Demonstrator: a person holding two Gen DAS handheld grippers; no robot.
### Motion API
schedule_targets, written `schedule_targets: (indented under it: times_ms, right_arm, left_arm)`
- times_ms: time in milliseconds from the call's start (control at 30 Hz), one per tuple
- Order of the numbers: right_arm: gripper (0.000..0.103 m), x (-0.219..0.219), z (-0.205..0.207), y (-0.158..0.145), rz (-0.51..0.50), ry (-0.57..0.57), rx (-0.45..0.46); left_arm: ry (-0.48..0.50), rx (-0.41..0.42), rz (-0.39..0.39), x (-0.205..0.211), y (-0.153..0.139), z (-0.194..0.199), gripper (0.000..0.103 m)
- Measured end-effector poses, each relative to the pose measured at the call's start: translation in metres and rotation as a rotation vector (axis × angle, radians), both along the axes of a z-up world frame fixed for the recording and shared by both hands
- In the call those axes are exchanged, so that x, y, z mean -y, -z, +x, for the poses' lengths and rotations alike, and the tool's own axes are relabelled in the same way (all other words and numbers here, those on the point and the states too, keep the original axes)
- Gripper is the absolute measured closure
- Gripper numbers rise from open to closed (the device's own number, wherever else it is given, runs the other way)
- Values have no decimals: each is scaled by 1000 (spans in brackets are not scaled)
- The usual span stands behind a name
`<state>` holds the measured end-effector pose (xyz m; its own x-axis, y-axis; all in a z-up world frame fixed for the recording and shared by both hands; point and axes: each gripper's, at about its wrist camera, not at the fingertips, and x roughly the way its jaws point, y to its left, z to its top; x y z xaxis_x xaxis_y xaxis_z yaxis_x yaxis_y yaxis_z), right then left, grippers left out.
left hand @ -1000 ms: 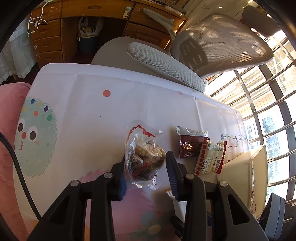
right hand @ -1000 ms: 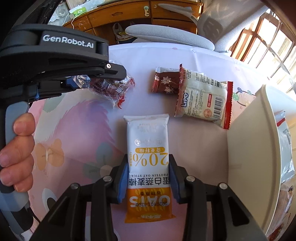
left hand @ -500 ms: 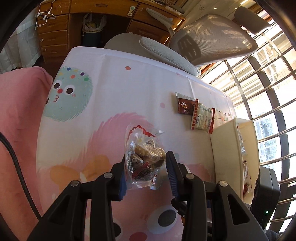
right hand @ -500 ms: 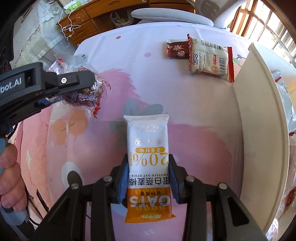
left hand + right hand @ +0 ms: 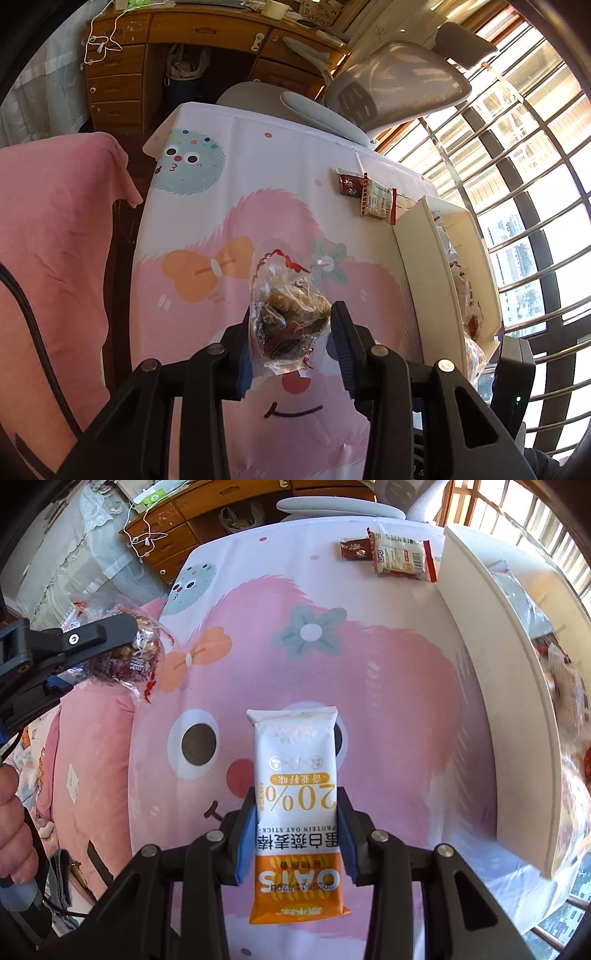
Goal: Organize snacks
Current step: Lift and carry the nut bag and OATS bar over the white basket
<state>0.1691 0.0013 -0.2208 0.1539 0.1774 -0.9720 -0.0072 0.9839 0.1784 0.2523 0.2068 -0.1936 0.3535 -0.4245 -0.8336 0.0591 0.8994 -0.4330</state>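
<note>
- Left wrist view: the left gripper [image 5: 291, 332] held a clear snack bag [image 5: 288, 314] between its jaws, lifted above the table [image 5: 221, 192]. A brown packet [image 5: 347, 183] and a white-and-red packet [image 5: 378, 199] lay near the far right corner, just beside a white bin [image 5: 413, 251].
- Right wrist view: the right gripper [image 5: 297, 827] had its jaws clamped on an oat bar packet [image 5: 295, 797], raised over the table's middle.

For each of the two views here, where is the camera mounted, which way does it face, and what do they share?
Left wrist: on the left gripper, angled steeply down over the cartoon-print tablecloth; jaws clamp a clear bag of brown snacks.
Right wrist: on the right gripper, looking nearly straight down; jaws clamp a white-and-orange oat bar packet; a hand shows at the left edge.
Shared: tablecloth, white plastic bin, two snack packets, and the clear bag.
</note>
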Motion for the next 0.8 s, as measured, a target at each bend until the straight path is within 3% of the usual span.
schedule_targets:
  times_ms: [367, 800]
  right_arm:
    - [64, 13, -52, -35, 6, 90, 62]
    - [64, 78, -88, -69, 53, 140, 163]
  left_arm:
    - [81, -14, 13, 3, -20, -75, 67]
    - [144, 62, 29, 59, -50, -103, 67]
